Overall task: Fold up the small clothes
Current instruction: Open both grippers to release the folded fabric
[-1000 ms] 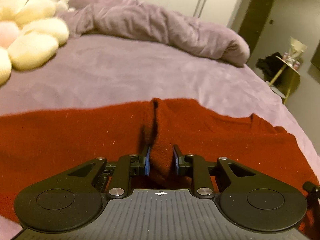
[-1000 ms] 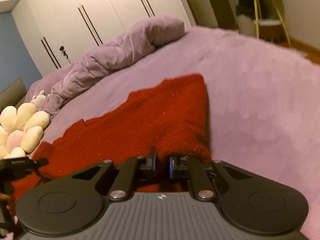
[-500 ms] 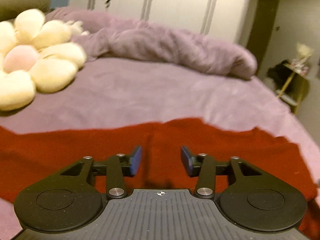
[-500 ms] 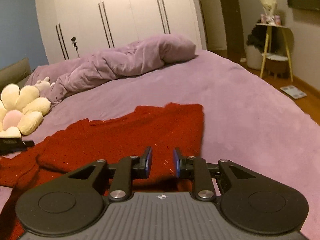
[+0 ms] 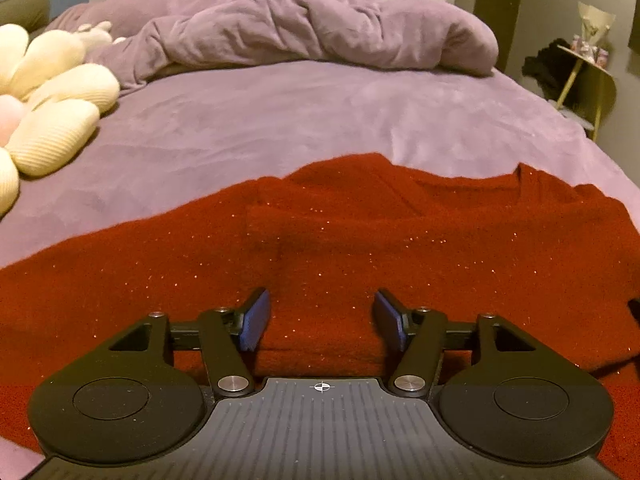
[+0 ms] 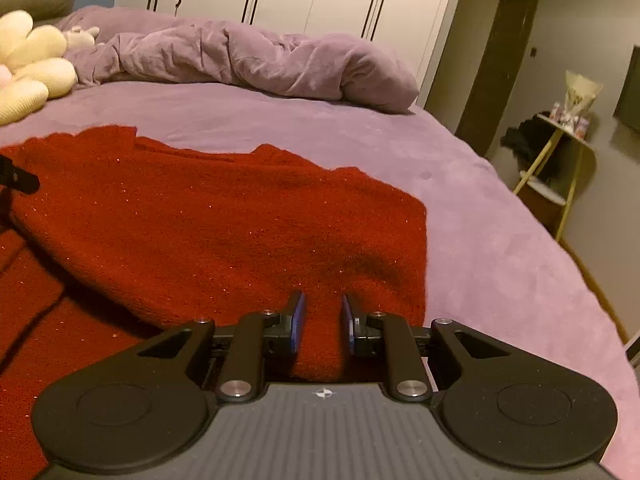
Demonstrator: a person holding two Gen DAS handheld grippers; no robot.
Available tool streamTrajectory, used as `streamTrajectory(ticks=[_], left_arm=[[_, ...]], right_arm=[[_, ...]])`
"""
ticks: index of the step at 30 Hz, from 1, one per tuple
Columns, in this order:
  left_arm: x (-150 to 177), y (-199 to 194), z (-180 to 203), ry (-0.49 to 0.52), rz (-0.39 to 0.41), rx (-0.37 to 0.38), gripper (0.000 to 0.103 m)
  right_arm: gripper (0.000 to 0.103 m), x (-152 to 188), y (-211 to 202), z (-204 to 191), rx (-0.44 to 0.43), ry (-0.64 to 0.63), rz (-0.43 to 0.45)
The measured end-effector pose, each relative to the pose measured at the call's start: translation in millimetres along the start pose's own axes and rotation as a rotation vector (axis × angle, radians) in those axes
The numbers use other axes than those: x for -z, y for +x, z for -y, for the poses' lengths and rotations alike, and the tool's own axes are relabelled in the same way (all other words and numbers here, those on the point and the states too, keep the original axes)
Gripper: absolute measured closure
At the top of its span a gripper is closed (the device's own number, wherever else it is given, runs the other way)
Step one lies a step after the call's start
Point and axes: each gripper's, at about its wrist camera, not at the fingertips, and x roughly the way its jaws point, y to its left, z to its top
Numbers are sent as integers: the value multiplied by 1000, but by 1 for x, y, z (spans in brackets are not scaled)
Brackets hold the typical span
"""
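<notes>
Both your grippers have let go of the red knit sweater point(image 5: 400, 240) within the last second. Your left gripper point(image 5: 320, 316) now stands wide apart, nothing between its blue pads; your right gripper point(image 6: 322, 320) is parted more narrowly, cloth lying between but unpinched. The sweater rests on the purple bedspread point(image 5: 280, 120), a folded layer toward 12 o'clock. Judgement: one fold is laid; regrasp next.

We see a purple bed point(image 5: 280, 120), a rumpled duvet point(image 5: 320, 32) at twelve o'clock, cream plush flower point(image 5: 56, 120) at nine, side table point(image 6: 560, 168) at three.
</notes>
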Motion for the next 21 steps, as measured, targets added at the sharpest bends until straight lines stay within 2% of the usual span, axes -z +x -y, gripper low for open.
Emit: streamTrajectory(ticks=[7,13,21], left_arm=[[3,-9,-1,-12,-6,17,31],[4,-9,2,4,-13,12,28],[10,-3,5,18,13,22,16]], right_arm=[[84,-11,-10,-19,58,-41,-31],[84,-2,-7,-21,63,-64,-17],[84,1,3,-30,95,-170,8]])
